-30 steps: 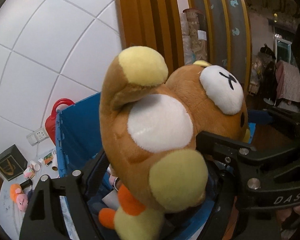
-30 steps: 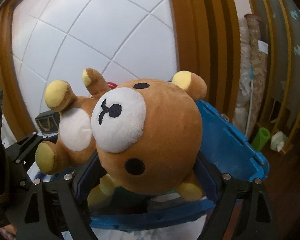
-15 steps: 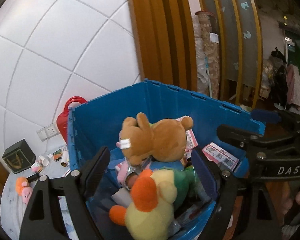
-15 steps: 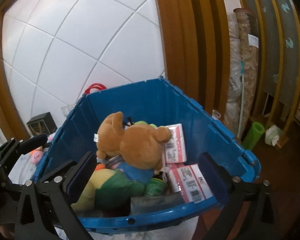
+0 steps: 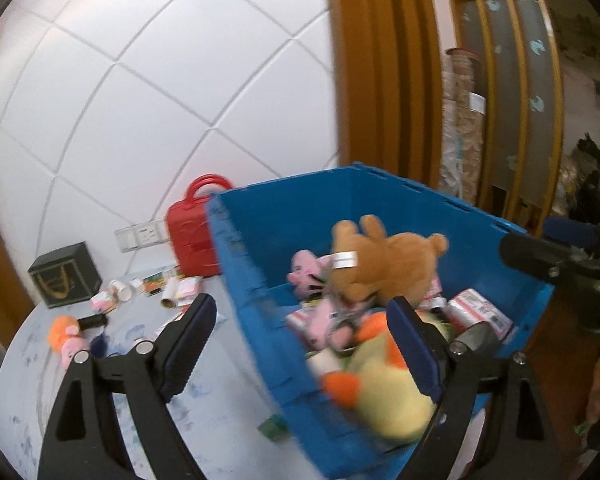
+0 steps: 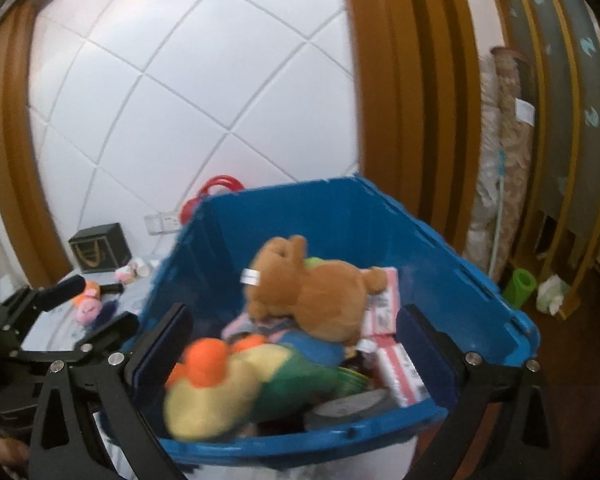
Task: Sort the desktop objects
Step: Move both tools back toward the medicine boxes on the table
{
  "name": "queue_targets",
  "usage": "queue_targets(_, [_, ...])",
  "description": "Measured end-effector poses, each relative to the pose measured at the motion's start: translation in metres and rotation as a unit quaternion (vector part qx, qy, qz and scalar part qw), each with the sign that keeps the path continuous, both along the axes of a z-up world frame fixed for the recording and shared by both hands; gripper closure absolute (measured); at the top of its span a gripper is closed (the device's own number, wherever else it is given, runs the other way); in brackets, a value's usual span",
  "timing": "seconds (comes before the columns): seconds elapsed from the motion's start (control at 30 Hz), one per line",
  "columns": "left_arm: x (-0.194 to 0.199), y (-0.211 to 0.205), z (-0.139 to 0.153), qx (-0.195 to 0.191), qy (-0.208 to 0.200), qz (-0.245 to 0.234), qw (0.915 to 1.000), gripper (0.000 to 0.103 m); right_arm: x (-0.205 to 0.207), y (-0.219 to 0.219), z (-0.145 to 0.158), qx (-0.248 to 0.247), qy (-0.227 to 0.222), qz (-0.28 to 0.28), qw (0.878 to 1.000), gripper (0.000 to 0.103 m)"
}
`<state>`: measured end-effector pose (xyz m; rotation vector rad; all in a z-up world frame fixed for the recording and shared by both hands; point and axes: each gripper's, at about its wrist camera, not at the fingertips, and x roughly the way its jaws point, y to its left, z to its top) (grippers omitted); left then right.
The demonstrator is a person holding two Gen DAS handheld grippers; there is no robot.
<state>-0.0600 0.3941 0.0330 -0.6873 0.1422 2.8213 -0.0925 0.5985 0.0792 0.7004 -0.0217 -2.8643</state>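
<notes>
A brown plush bear [image 5: 384,264] lies face down on the pile inside the blue bin [image 5: 260,280]; it also shows in the right wrist view [image 6: 320,292]. A yellow-and-orange plush duck [image 6: 216,384] lies at the bin's near side, also seen in the left wrist view [image 5: 384,396]. My left gripper [image 5: 300,344] is open and empty, straddling the bin's left wall. My right gripper [image 6: 296,352] is open and empty above the bin's near rim [image 6: 300,444]. Pink plush toys [image 5: 308,268] and red-white packets [image 6: 396,368] fill the bin.
On the light round table [image 5: 220,412] left of the bin lie a pink-and-orange plush [image 5: 66,338], small bottles and cards [image 5: 172,292], a dark box [image 5: 64,280] and a red case [image 5: 192,236] by the white wall. A small green item [image 5: 274,428] lies by the bin.
Both grippers opened and let go of the brown bear, which dropped into the blue bin. Both grippers have since drawn back, and the left one has swung left toward the table.
</notes>
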Motion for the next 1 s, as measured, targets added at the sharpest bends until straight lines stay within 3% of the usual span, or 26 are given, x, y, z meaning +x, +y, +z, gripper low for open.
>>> queue_targets(0.23, [-0.014,-0.098,-0.017,0.02,-0.011,0.045,0.9987,0.015,-0.006,-0.098,0.0,0.016,0.011,0.057,0.998,0.0])
queue_targets(0.47, [-0.045,-0.218,-0.046,0.008,-0.045,0.088,0.9951,0.015,-0.029,-0.223,-0.018,0.016,-0.003,0.112,0.994,0.0])
queue_targets(0.73, [-0.098,-0.335,-0.113,0.02,-0.131,0.112,0.9848,0.015,-0.076,-0.326,-0.084,0.02,-0.094,0.097,0.991,0.0])
queue_targets(1.0, [-0.145,-0.382,-0.178,0.038,-0.208,0.133,0.9683,0.015,-0.133,-0.362,-0.151,0.039,-0.178,0.078,0.98,0.0])
